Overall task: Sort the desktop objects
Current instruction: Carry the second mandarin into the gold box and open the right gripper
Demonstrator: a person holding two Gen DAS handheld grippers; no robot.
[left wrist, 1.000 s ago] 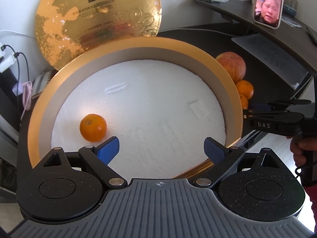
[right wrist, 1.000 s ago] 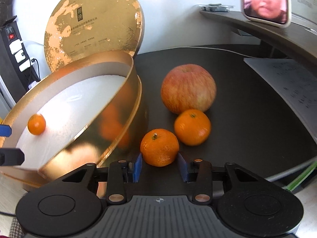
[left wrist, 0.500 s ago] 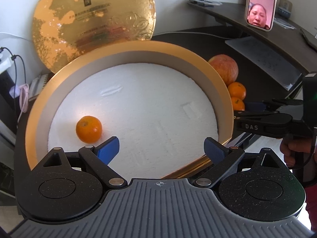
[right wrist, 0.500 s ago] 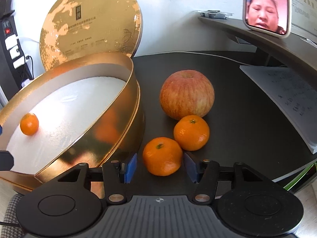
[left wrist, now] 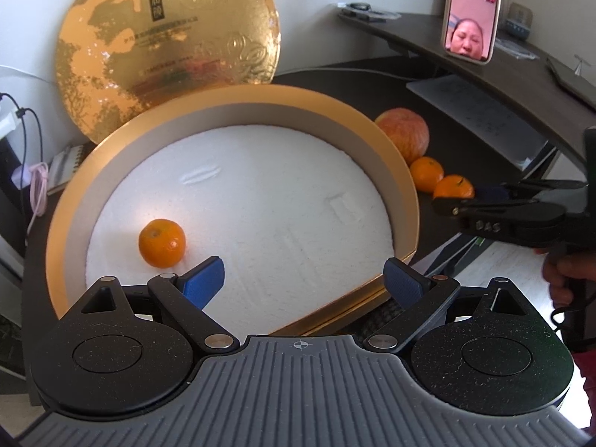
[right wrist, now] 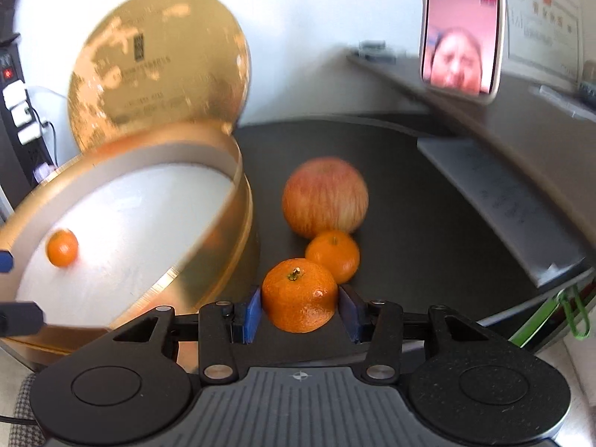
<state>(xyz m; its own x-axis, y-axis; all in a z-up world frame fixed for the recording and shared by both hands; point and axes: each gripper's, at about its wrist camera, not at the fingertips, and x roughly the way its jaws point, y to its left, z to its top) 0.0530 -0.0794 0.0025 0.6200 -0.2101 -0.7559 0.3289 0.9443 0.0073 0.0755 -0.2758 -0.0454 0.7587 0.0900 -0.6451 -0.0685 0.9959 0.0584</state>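
My right gripper (right wrist: 300, 309) is shut on a tangerine (right wrist: 300, 300); its jaws have just been closing, and both blue pads now press on the fruit's sides. It hangs just above the dark desk, in front of a second tangerine (right wrist: 333, 257) and a red-yellow apple (right wrist: 324, 195). To its left stands a round gold box (right wrist: 123, 149), tipped, with a white floor and one tangerine (left wrist: 162, 242) inside. My left gripper (left wrist: 303, 273) stays open over the near part of that box (left wrist: 406, 186) with nothing between its fingers. In the left wrist view the right gripper (left wrist: 452, 201) shows at the right with its tangerine (left wrist: 452, 186).
The box's gold lid (left wrist: 167, 48) leans on the wall behind it. A phone (left wrist: 471, 11) stands on a raised shelf at the back right, with a sheet of paper (right wrist: 499, 201) below it. A power strip (right wrist: 18, 108) with cables is at the left, a green clip (right wrist: 575, 309) at the right.
The right gripper's pads closed onto the front tangerine and it rose with the fruit. The left gripper barely moved and stayed open.
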